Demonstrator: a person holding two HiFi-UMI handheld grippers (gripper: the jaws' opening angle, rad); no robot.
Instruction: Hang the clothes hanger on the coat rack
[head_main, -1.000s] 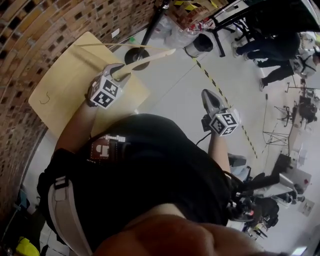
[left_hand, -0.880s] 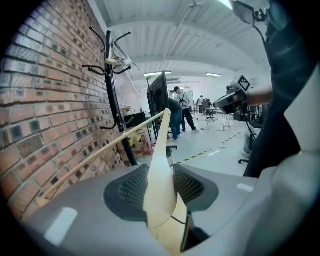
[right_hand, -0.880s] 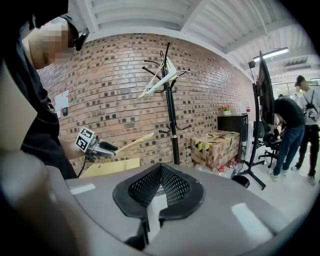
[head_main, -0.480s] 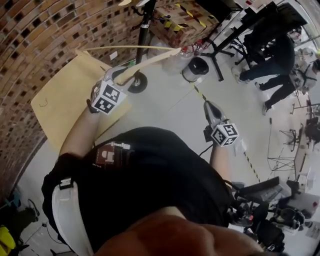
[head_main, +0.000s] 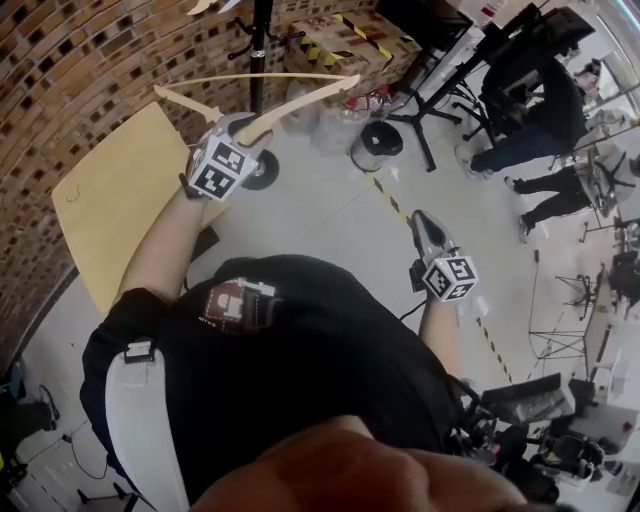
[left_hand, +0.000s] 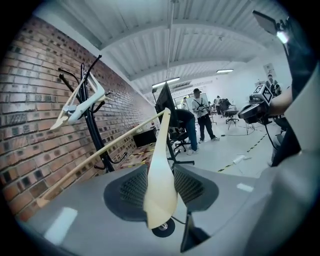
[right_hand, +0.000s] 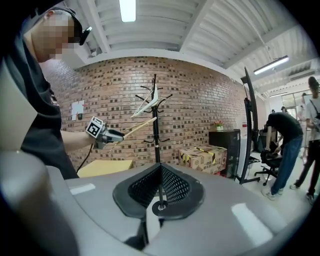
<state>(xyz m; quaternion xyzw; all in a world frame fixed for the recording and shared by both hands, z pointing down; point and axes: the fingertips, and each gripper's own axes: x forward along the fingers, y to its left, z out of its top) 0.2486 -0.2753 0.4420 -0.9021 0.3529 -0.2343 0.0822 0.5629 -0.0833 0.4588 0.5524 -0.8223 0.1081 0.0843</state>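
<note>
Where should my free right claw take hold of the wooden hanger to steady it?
Probably the thin crossbar of the wooden hanger, approached from the person's right: it is slim, straight and exposed, while the left claw clamps the broad arm.

A big shared workshop or robotics lab in an industrial hall: a bare brick wall (right_hand: 200, 110), a ribbed metal ceiling (left_hand: 200, 45) with strip lights (right_hand: 127, 9), black-and-yellow tape (left_hand: 252, 146) across the pale concrete floor (head_main: 320, 210), taped cardboard boxes (right_hand: 202, 155), equipment stands (head_main: 430, 120), office chairs (left_hand: 177, 137), and people (left_hand: 200, 112) busy at workstations.
</note>
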